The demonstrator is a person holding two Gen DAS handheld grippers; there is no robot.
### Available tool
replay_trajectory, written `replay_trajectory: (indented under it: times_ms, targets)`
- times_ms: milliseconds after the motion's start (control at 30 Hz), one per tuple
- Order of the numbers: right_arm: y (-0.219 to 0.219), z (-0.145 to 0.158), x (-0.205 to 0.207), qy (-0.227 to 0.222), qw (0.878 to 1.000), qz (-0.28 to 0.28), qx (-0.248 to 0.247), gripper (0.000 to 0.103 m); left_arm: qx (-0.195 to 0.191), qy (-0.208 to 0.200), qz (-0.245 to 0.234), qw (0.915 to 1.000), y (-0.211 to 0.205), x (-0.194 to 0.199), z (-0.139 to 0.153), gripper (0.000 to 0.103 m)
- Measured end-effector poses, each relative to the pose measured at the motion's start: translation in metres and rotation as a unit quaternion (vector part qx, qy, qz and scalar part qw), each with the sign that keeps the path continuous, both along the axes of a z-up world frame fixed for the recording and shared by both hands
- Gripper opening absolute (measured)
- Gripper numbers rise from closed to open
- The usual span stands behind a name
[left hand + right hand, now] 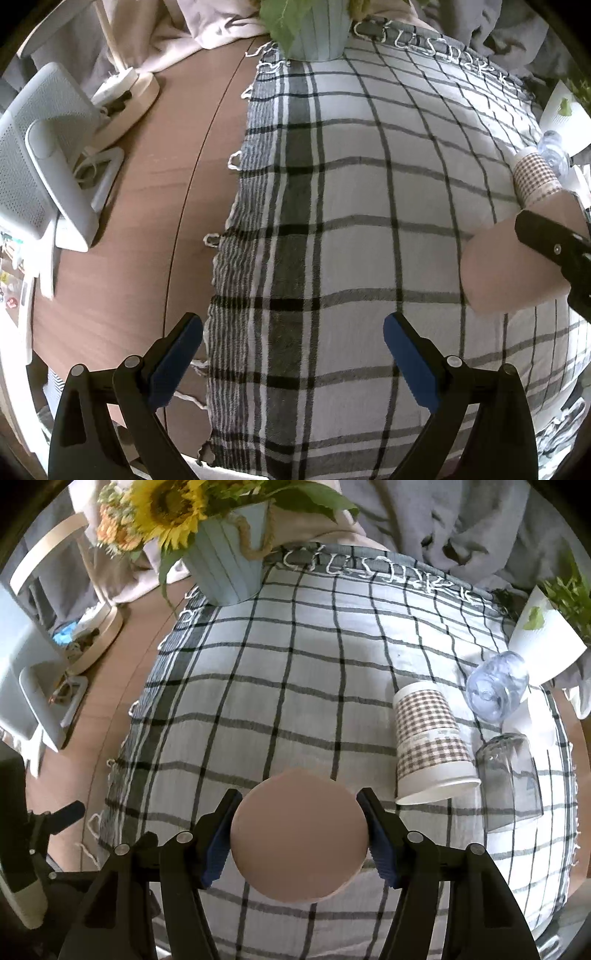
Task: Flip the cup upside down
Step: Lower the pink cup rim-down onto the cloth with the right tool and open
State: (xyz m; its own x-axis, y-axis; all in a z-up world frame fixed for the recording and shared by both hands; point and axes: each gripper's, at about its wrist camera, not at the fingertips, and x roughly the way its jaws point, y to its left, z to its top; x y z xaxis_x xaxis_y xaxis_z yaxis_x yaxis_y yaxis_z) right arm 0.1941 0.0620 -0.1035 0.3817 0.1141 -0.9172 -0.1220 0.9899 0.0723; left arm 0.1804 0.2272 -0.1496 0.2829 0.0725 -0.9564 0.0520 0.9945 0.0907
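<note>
The right gripper [300,834] is closed on the pink cup [299,836], one blue pad on each side of its round body, and holds it above the plaid cloth [258,686] near the front edge. The left gripper [293,354] hangs wide open over the cloth's left part, with nothing between its fingers.

The cup looks smooth, stiff and matte, probably plastic or glazed ceramic, so likely light to moderate in weight and a bit slippery against the pads (a hard squeeze is unlikely to dent it, but a loose one could let it slide or twist). The grip across the widest part of the wall seems sound for a turn.

From the right wrist view only a flat, closed disc faces the camera, which I judge to be the base; the long axis then runs along the fingers, away from the camera, with the mouth pointing forward and out of sight. In the left wrist view the cup [509,266] shows as a rounded pink body at the right edge, with a black finger across it.

To its right stand a checked paper cup [432,742], mouth down, and two clear glasses [508,779].
</note>
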Motion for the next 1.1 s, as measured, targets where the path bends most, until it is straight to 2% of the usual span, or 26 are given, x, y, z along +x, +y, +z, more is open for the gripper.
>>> replay_trajectory:
  times_ms: [233, 300, 333, 467, 700, 900, 1100]
  targets:
    - [-0.001, 0.000, 0.001, 0.006, 1.000, -0.011, 0.006, 0.065, -0.013, -0.013, 0.007, 0.9998, 0.004, -0.001, 0.006, 0.100]
    - [-0.002, 0.000, 0.001, 0.011, 1.000, -0.012, 0.013, 0.078, -0.012, -0.021, 0.011, 0.9997, 0.005, -0.001, 0.010, 0.100]
    - [-0.002, 0.001, 0.001, 0.010, 1.000, -0.015, 0.016, 0.081, -0.008, -0.027, 0.012, 0.9995, 0.006, -0.002, 0.013, 0.100]
    - [-0.006, 0.010, -0.008, -0.010, 0.999, -0.022, 0.024, 0.086, 0.000, -0.044, 0.019, 0.9989, 0.006, -0.009, 0.023, 0.100]
    - [-0.030, 0.054, -0.053, -0.076, 0.996, -0.032, 0.042, 0.086, 0.003, -0.093, 0.031, 0.9951, -0.012, -0.047, 0.055, 0.100]
    - [-0.064, 0.095, -0.105, -0.145, 0.988, -0.041, 0.045, 0.091, 0.001, -0.152, 0.032, 0.9879, -0.044, -0.094, 0.091, 0.101]
    - [-0.105, 0.117, -0.155, -0.185, 0.980, -0.049, 0.048, 0.093, -0.002, -0.197, 0.038, 0.9797, -0.075, -0.149, 0.119, 0.102]
